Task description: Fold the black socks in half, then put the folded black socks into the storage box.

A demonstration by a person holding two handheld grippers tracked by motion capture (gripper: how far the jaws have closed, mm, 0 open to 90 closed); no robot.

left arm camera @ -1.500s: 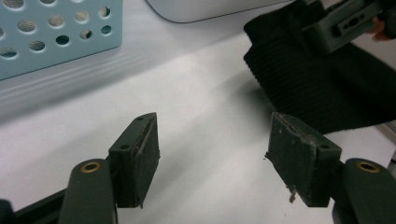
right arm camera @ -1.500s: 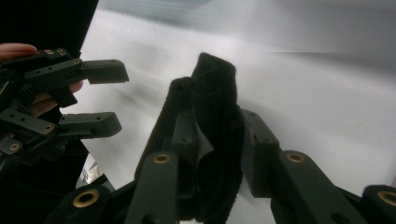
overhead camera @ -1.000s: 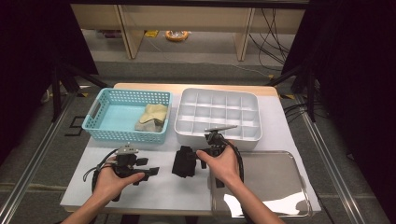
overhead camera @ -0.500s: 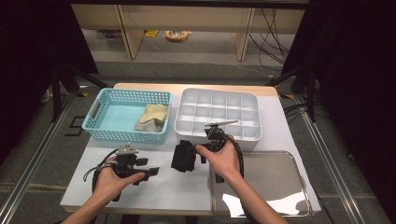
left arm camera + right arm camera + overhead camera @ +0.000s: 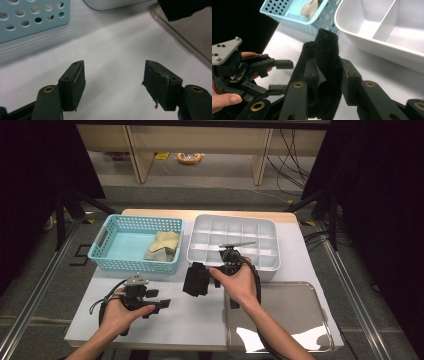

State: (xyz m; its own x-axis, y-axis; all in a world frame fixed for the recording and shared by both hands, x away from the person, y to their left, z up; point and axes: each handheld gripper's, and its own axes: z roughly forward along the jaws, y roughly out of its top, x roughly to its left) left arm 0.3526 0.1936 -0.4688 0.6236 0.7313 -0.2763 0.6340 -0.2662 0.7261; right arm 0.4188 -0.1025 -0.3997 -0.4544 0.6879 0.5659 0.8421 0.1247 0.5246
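Observation:
My right gripper (image 5: 202,279) is shut on a folded black cloth (image 5: 192,281) and holds it just above the white table, in front of the white compartment tray (image 5: 232,222). In the right gripper view the black cloth (image 5: 327,45) stands bunched upright between the two pads of the right gripper (image 5: 328,75). My left gripper (image 5: 162,301) rests low over the table's front left, pointing right, open with nothing in it. In its own view the left gripper (image 5: 113,82) has bare table between its jaws, and the black cloth (image 5: 182,7) hangs at the top right.
A light blue basket (image 5: 107,242) at the back left holds a beige cloth (image 5: 162,245). A shiny metal tray (image 5: 295,320) lies at the front right, under my right forearm. The basket (image 5: 294,15) and compartment tray (image 5: 387,32) are close beyond the cloth.
My right gripper has lifted the black cloth a little, up and away from the table's front. The left gripper has stayed where it was.

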